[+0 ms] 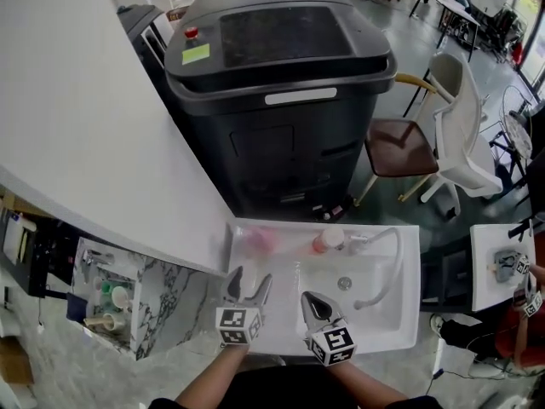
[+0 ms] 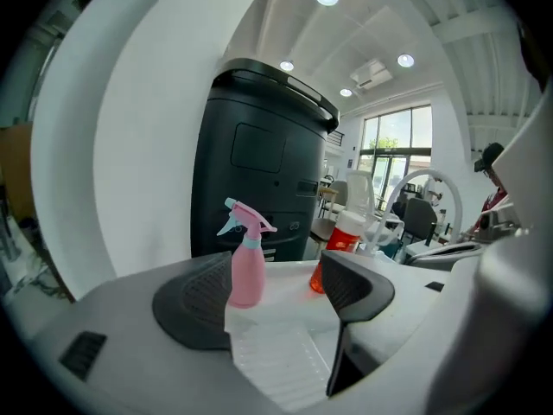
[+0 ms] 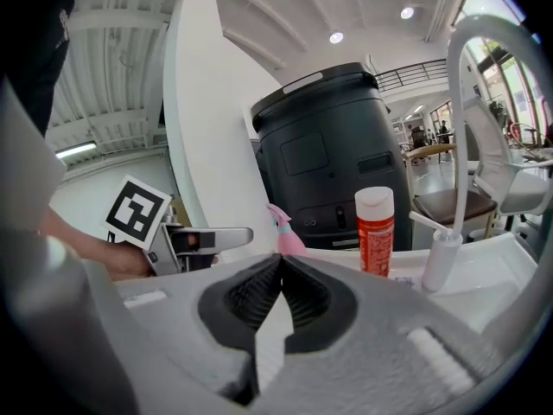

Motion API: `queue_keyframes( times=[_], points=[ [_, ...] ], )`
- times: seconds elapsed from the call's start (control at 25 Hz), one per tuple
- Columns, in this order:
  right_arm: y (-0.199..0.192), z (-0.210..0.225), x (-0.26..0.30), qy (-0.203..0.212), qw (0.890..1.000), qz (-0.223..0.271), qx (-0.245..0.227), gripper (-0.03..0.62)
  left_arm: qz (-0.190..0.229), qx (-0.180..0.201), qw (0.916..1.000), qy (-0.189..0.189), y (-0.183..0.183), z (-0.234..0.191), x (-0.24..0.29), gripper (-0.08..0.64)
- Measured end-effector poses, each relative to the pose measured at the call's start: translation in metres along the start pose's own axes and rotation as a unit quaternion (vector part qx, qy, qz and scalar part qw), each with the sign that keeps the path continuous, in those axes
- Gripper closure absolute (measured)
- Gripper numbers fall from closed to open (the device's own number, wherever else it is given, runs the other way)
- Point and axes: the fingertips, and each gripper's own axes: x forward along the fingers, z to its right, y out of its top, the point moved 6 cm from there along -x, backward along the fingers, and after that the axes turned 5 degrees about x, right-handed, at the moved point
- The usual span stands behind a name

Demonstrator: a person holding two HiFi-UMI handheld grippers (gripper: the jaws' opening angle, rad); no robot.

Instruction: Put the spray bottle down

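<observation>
- The pink spray bottle (image 1: pixel 260 241) stands upright on the back ledge of the white sink (image 1: pixel 410 301), centre-left in the head view, clear of both grippers.
- The left gripper (image 1: pixel 250 279), lower centre, is spread wide with nothing held.
- The right gripper (image 1: pixel 310 303), beside it, is pressed together and empty.

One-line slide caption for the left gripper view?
Open left claw faces the pink spray bottle, upright on the sink ledge beside an orange bottle.

Sink (image 1: pixel 410 301) front open; spray bottle (image 1: pixel 260 241), faucet (image 1: pixel 392 258) behind.
</observation>
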Motion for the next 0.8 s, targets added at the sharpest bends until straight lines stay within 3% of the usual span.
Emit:
queue_keyframes(
  times=[0.12,0.24,0.32,0.52,0.8],
  points=[
    [0.0,-0.013,-0.015,-0.002,1.0,0.009,0.004,0.594,0.014,-0.016,0.9997,-0.011,0.004,0.007,-0.029,0.236],
    [0.005,-0.031,-0.031,-0.007,1.0,0.027,0.003,0.594,0.033,-0.002,0.9987,-0.039,0.013,0.017,-0.057,0.239],
    [0.008,-0.045,-0.042,-0.018,0.999,0.041,0.002,0.594,0.043,-0.002,0.997,-0.064,0.017,0.021,-0.078,0.284],
    [0.009,-0.082,-0.083,-0.046,0.997,0.069,0.0,0.594,0.066,-0.013,0.9921,-0.106,0.014,0.036,-0.147,0.503],
    [-0.028,-0.141,-0.147,-0.092,0.994,0.063,-0.007,0.594,0.049,0.038,0.9905,-0.123,-0.019,0.068,-0.239,0.537]
  ],
)
